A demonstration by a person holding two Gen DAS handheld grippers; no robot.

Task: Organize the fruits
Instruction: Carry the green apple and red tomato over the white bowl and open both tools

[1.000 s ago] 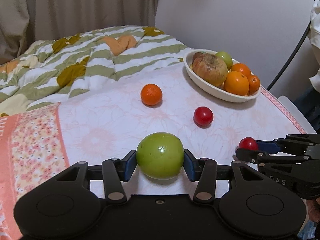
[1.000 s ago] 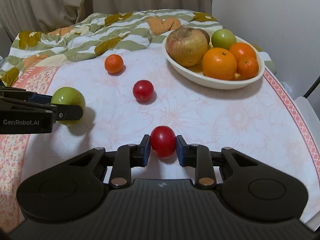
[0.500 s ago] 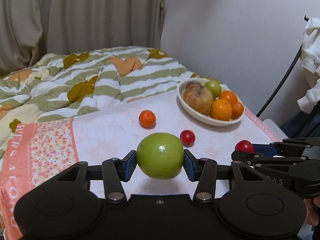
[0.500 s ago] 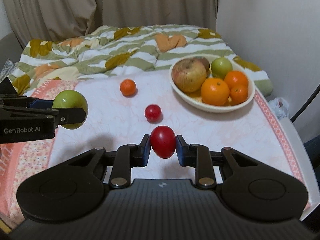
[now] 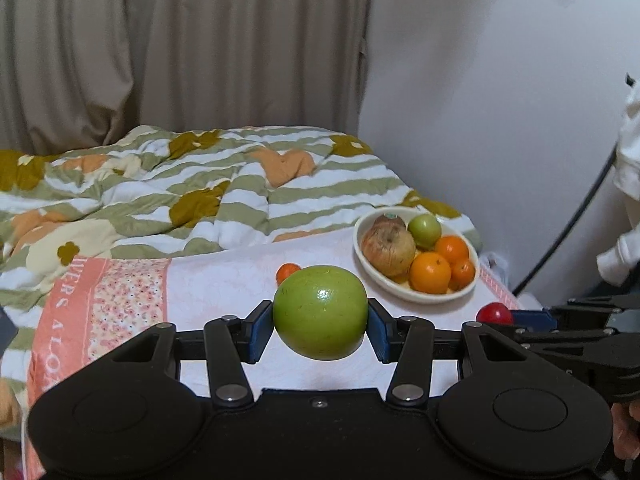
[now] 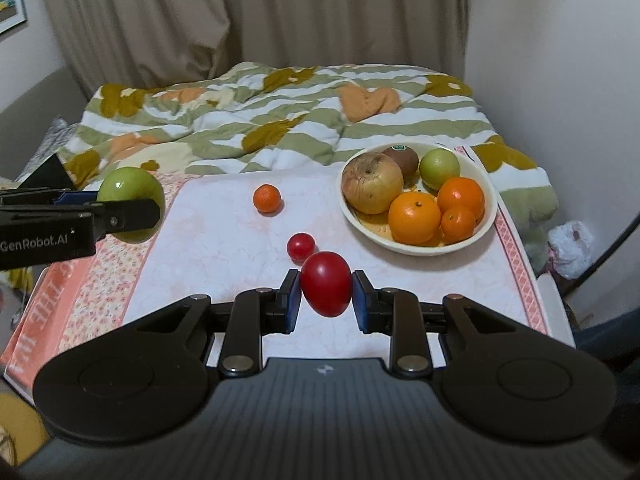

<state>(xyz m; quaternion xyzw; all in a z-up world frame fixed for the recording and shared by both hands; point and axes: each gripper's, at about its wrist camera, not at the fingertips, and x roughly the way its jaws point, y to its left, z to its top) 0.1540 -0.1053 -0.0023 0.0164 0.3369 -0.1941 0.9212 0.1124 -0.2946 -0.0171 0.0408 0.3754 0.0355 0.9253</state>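
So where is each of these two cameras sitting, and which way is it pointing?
Left wrist: rides the left gripper, aimed forward and down across the bed at the bowl; its fingers pinch a green apple, and the right gripper shows at the right edge.
Right wrist: rides the right gripper, same aim, pinching a red fruit.
Both show the bowl, the loose small orange and striped quilt.

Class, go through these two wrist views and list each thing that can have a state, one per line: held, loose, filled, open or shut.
left hand-held gripper: shut on green apple
green apple: held, off the table
right hand-held gripper: shut on red tomato
red tomato: held, off the table
small red tomato: loose on table
small orange: loose on table
bowl: filled with fruit
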